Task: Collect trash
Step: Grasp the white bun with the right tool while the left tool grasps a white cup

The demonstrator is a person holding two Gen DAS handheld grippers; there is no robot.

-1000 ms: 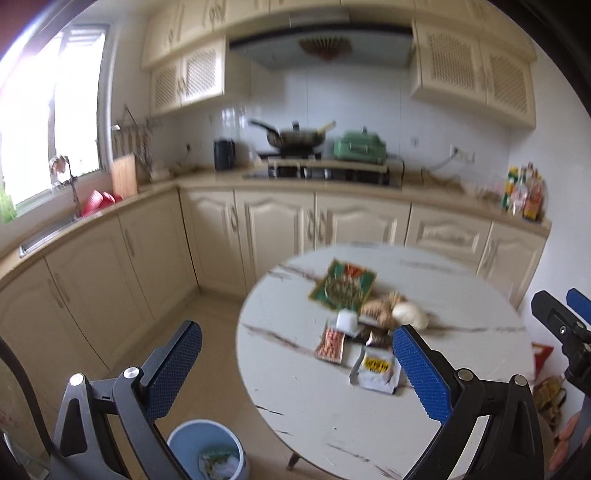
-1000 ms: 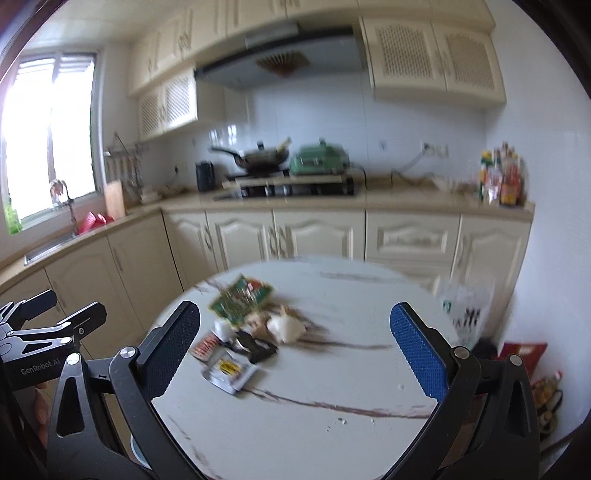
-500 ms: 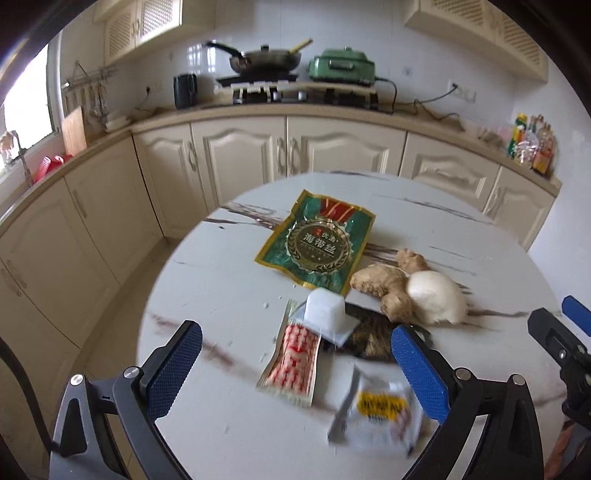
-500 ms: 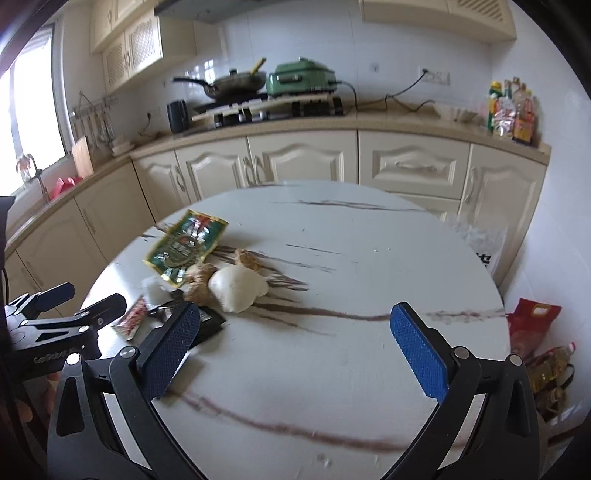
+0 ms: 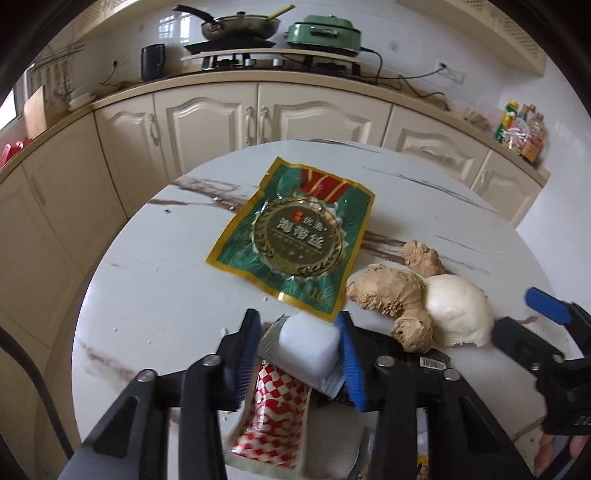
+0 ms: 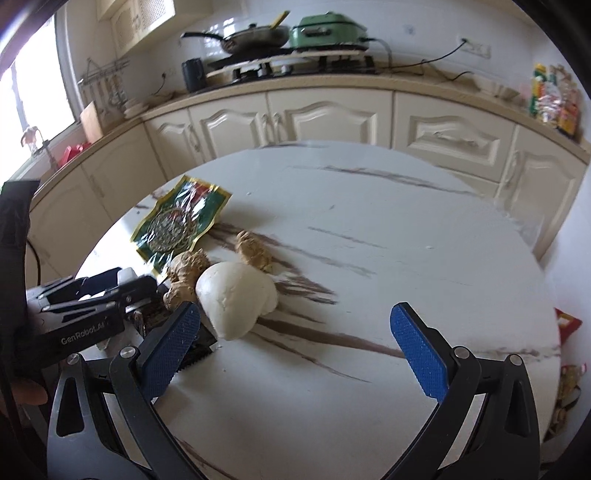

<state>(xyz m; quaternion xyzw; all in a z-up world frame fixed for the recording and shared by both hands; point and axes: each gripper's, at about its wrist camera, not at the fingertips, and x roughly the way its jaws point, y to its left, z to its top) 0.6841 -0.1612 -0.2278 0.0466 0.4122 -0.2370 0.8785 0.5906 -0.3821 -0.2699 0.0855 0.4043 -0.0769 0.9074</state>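
My left gripper (image 5: 300, 345) is closed around a small white plastic cup (image 5: 309, 345) with a foil lid, low over the round marble table (image 5: 155, 295). Under it lies a red-and-white checked wrapper (image 5: 271, 417). Beyond it lies a flat green and gold packet (image 5: 295, 236). A black wrapper (image 5: 430, 362) lies to the right. My right gripper (image 6: 295, 339) is open and empty, over the table beside a white bun (image 6: 236, 299). The left gripper also shows in the right wrist view (image 6: 92, 291).
Ginger pieces (image 5: 391, 291) and the white bun (image 5: 458, 310) lie right of the cup. Another wrapper (image 5: 421, 461) shows at the bottom edge. Cream kitchen cabinets (image 5: 258, 114) and a stove with a pan (image 5: 236, 29) stand behind the table. Bags (image 6: 567, 325) lie on the floor at the right.
Both grippers have moved forward and down over the table. My left gripper has narrowed from wide open onto the white cup. The right gripper stays open.
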